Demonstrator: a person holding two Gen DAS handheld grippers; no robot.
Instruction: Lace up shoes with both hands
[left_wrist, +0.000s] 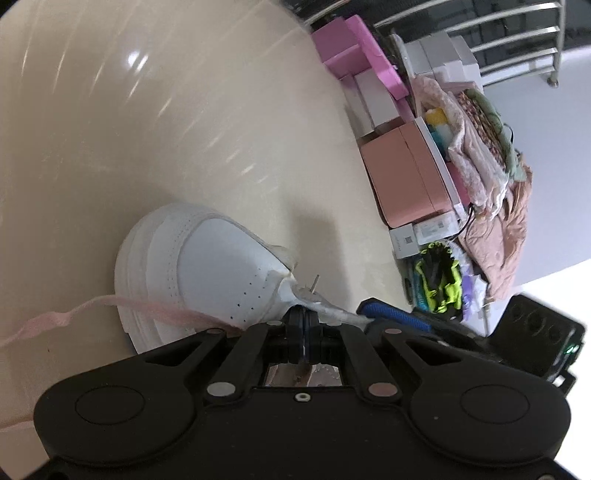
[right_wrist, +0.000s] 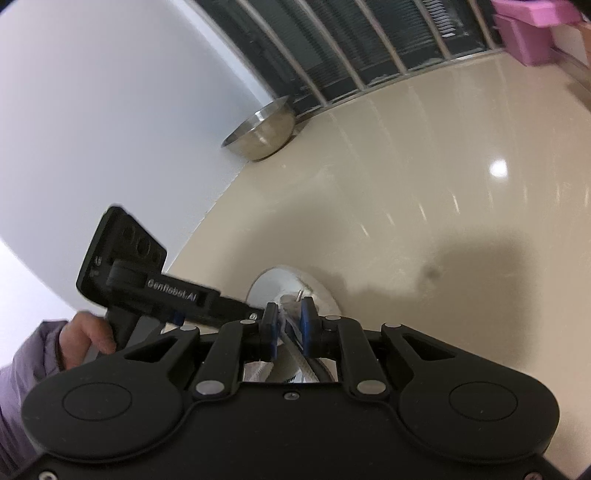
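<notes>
Left gripper (left_wrist: 303, 321) fingers pressed together; right gripper (right_wrist: 290, 314) fingers slightly apart.

Bright overhead light leaves glare spots and streaks on the glossy cream table (left_wrist: 192, 122). Soft shadows pool toward three o'clock. Fisheye bending warps the edges; the pink lace (left_wrist: 74, 314) is motion-blurred.

The rear of the white shoe (left_wrist: 192, 266) is hidden behind the left gripper (left_wrist: 303, 325), whose own body is cut by the lower edge. The pink lace (left_wrist: 59, 319) is smeared by motion blur and runs off the left edge. From the right wrist, only a sliver of the shoe (right_wrist: 284, 282) shows above the right gripper (right_wrist: 290, 321); the person's hand (right_wrist: 86, 339) is half covered
</notes>
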